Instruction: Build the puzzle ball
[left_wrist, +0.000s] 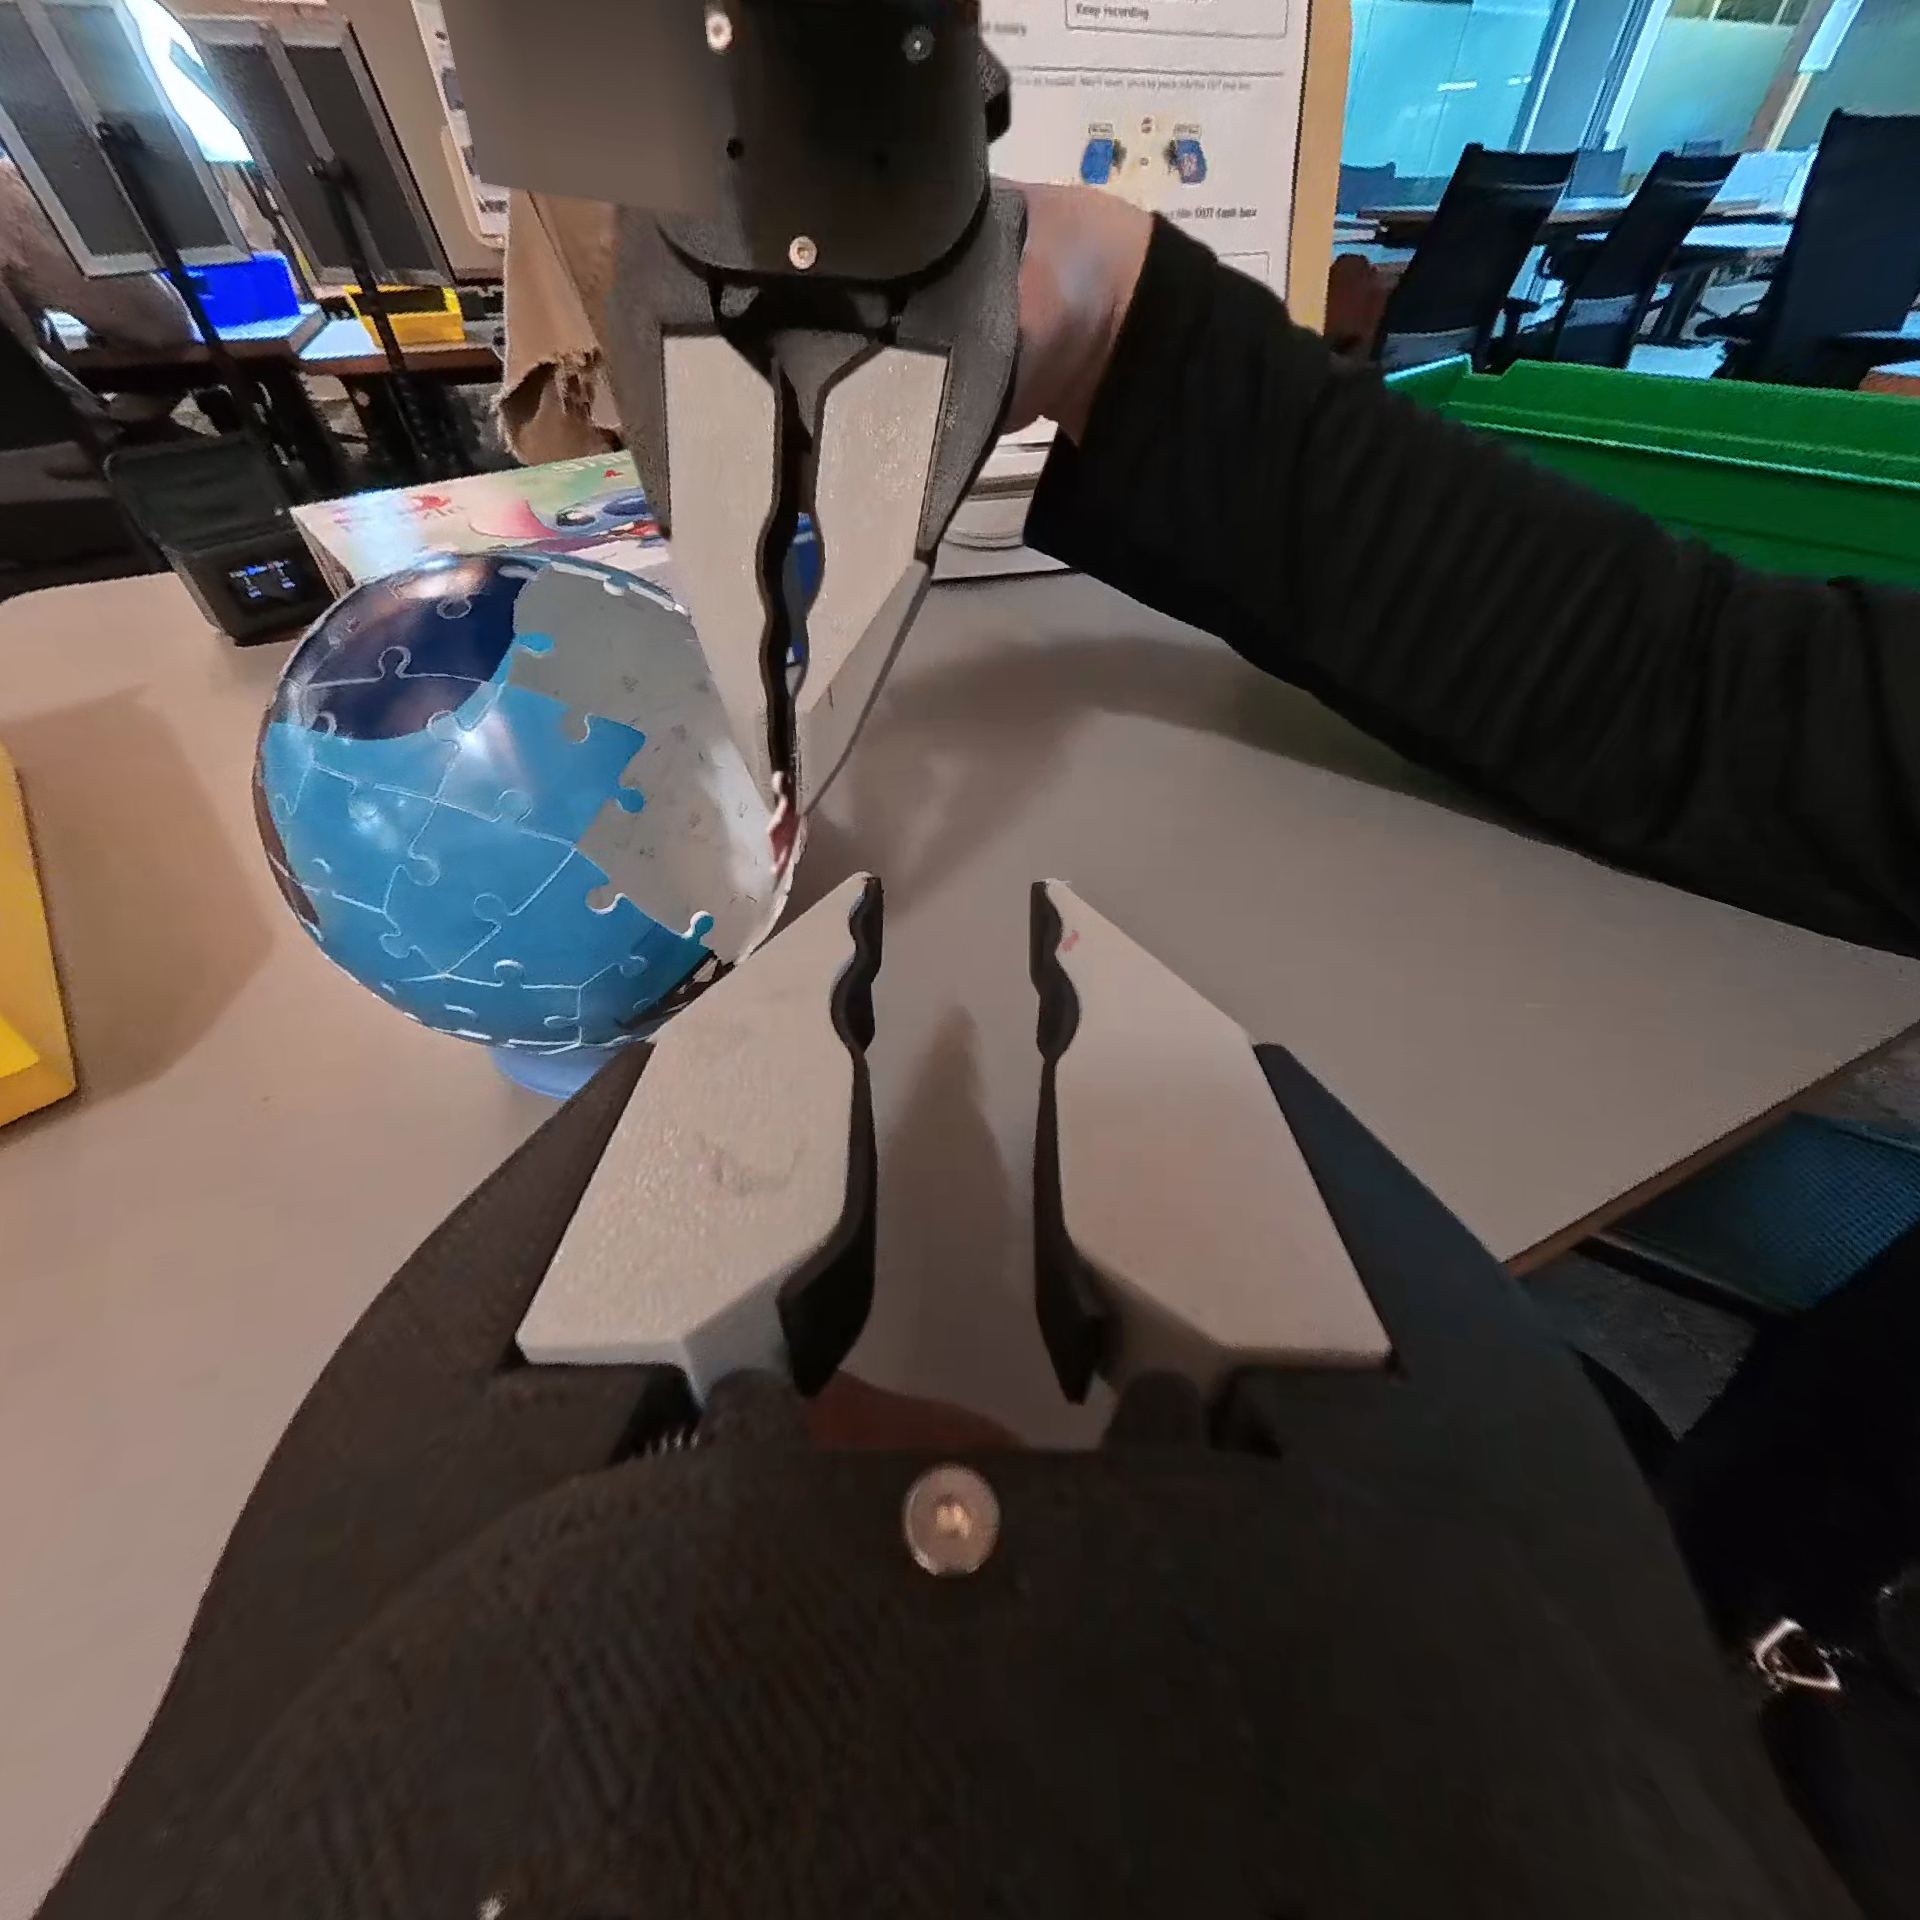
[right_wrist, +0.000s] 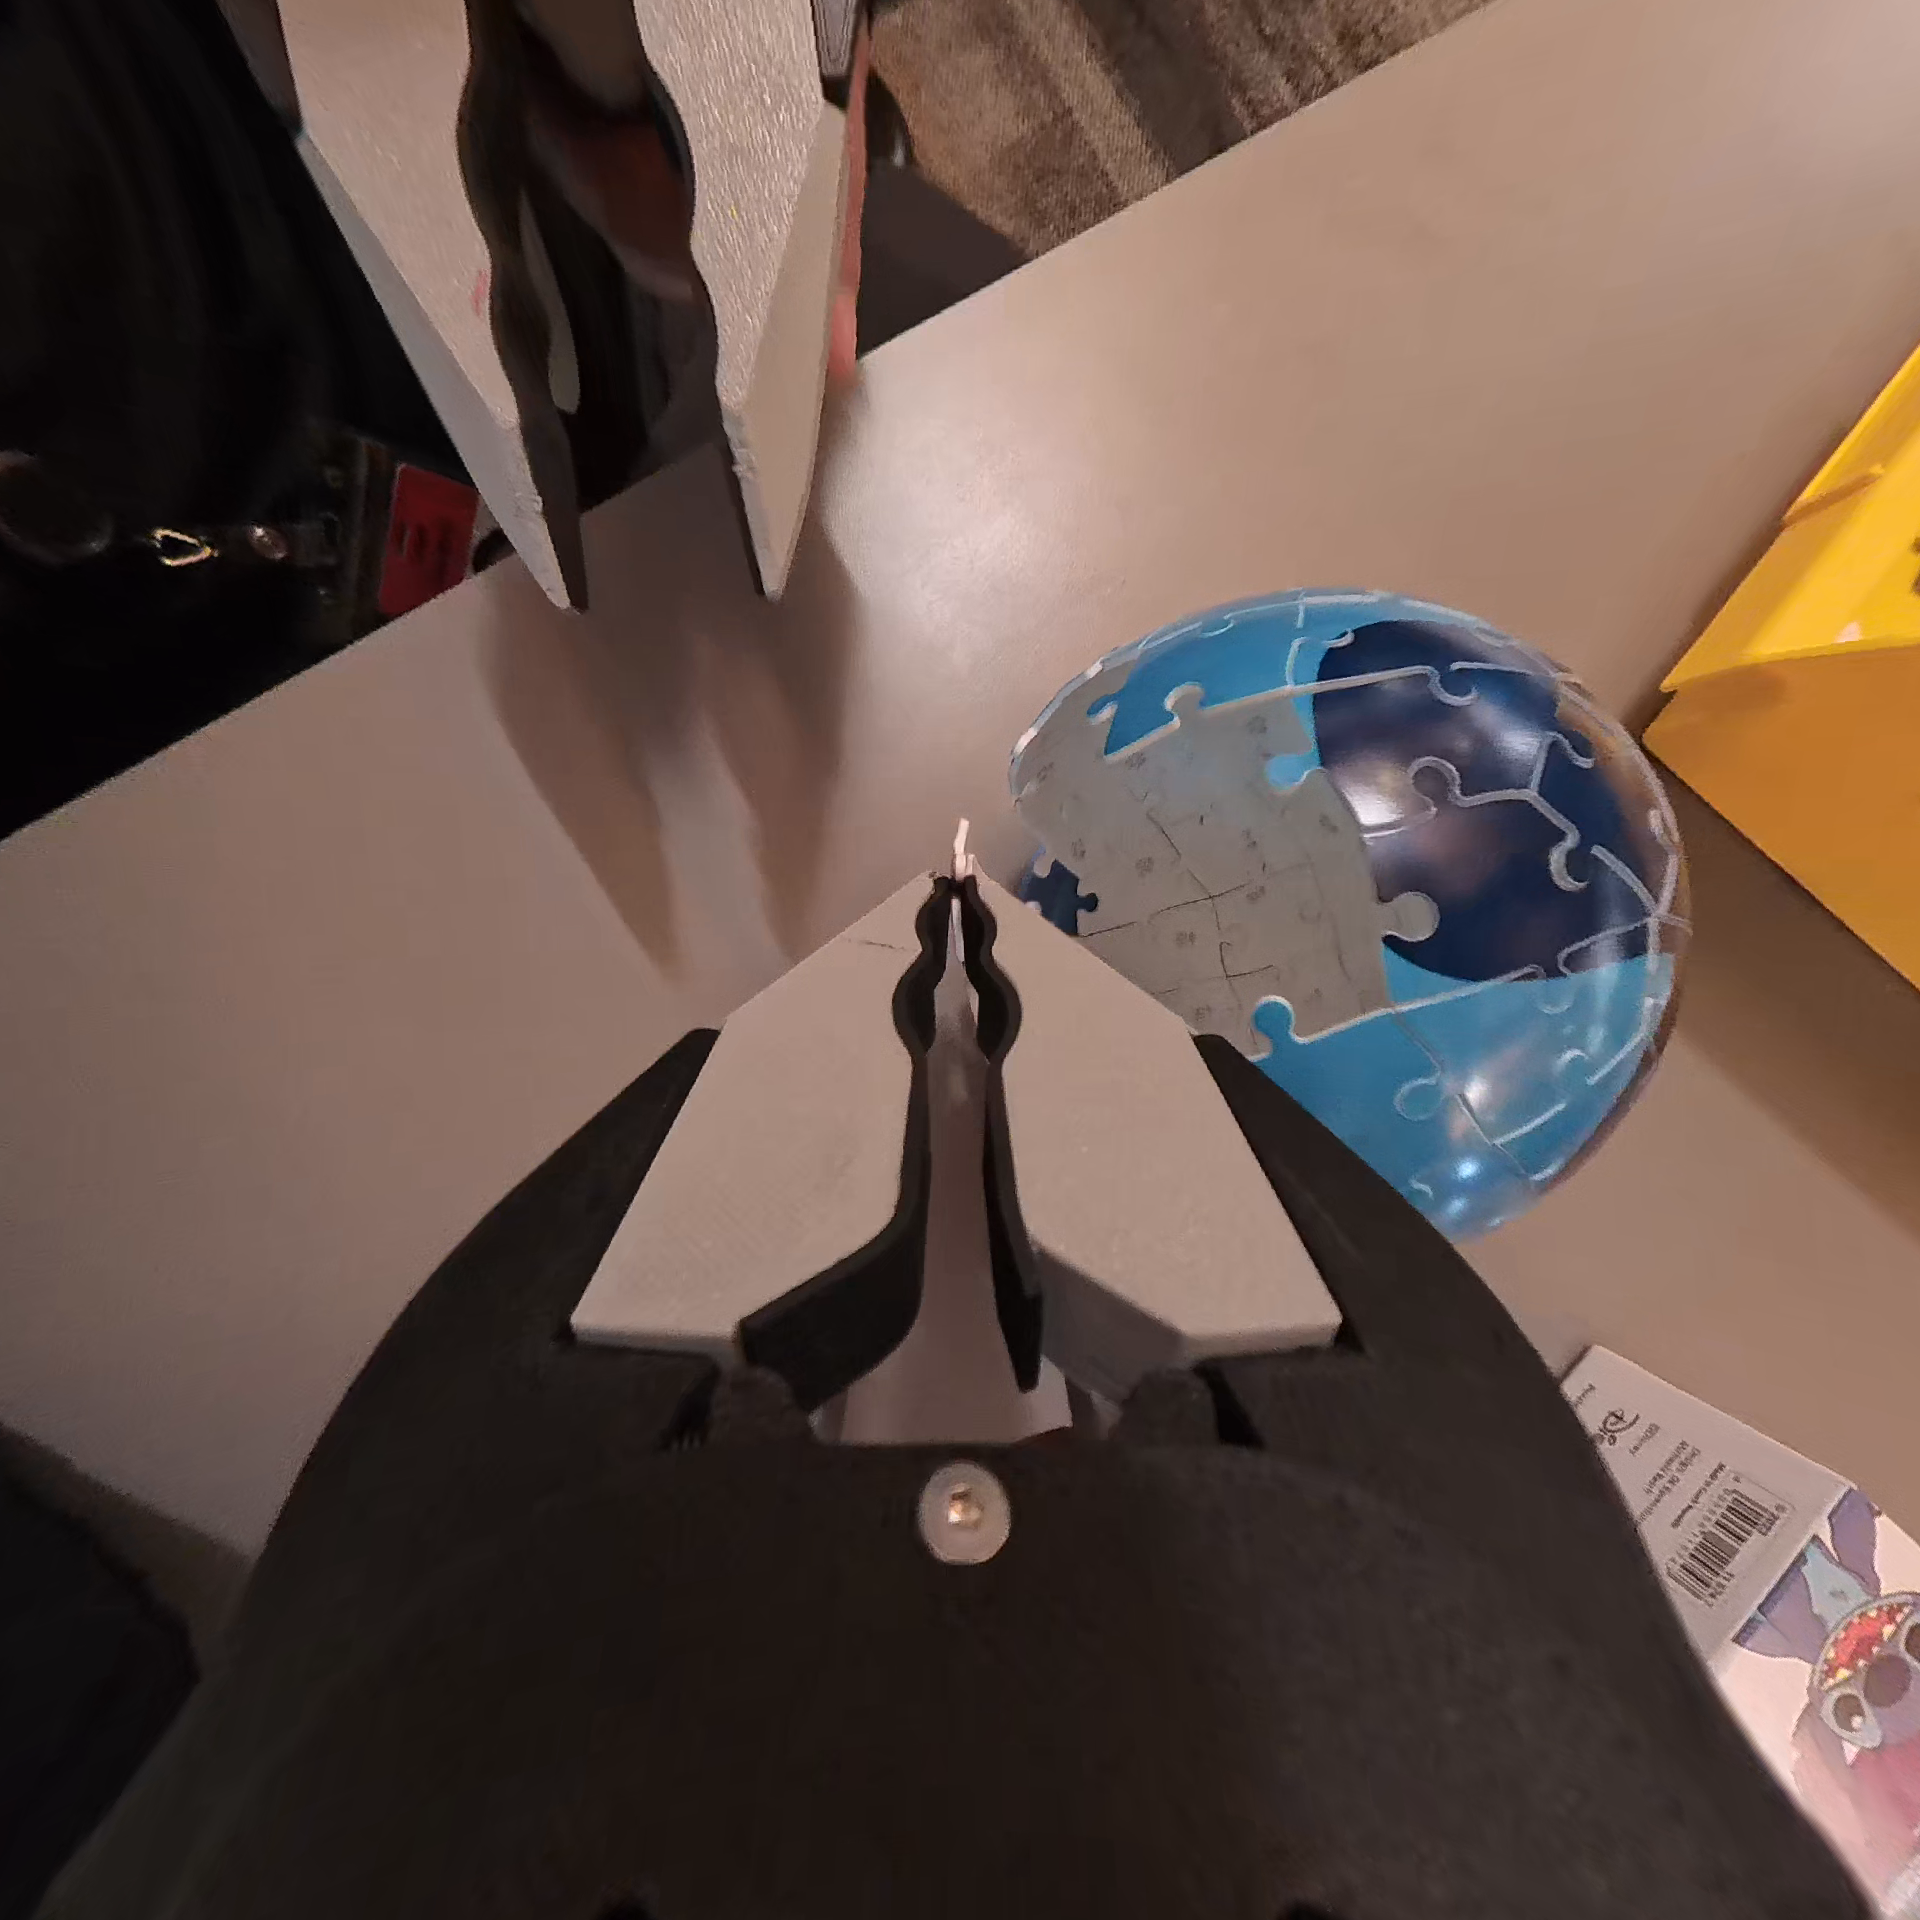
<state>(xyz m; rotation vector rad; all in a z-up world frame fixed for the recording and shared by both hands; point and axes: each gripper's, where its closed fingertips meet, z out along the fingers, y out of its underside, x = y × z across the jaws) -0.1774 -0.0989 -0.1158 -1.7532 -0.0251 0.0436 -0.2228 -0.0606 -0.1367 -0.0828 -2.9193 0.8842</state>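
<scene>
- We see the puzzle ball on the desk, on a small stand.
- Behind it lies a box; a yellow bin sits at the desk's left edge.

A big pale table fills most of the view. A yellow box sits at one edge of it. A flat picture box with a cartoon on it lies on the table. A small black gadget with a tiny lit screen stands near the back. Behind the table are a green bin and black chairs.
</scene>
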